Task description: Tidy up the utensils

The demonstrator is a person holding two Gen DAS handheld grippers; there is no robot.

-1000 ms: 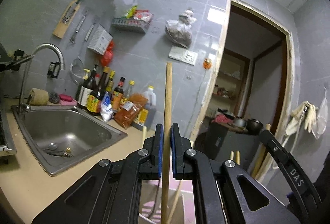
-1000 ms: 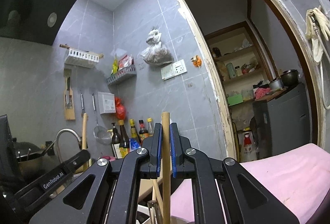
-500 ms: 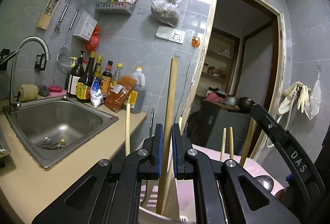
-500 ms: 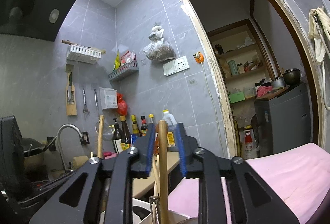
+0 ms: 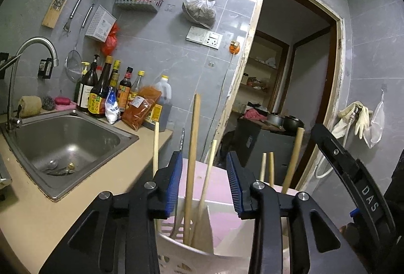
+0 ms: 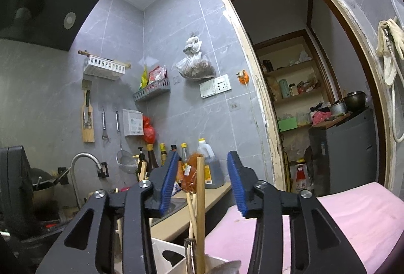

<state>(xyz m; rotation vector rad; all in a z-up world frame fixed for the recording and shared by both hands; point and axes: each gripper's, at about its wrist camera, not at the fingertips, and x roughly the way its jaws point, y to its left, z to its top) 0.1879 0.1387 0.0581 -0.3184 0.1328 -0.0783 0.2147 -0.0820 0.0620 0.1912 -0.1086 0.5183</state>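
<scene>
The left gripper (image 5: 204, 180) stands apart around a long wooden utensil handle (image 5: 191, 157) upright in the white plastic holder (image 5: 186, 257); the right gripper (image 6: 200, 180) likewise gapes around another wooden stick (image 6: 200, 208) there.

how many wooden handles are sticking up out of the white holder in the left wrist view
6: one far left, the tallest and a thinner one between the open jaws, a short pair, one at right. Others may be hidden.

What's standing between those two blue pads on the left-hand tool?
In the left wrist view, two long wooden utensil handles rise from the white slotted plastic holder between the open left tool pads, touching neither.
</scene>
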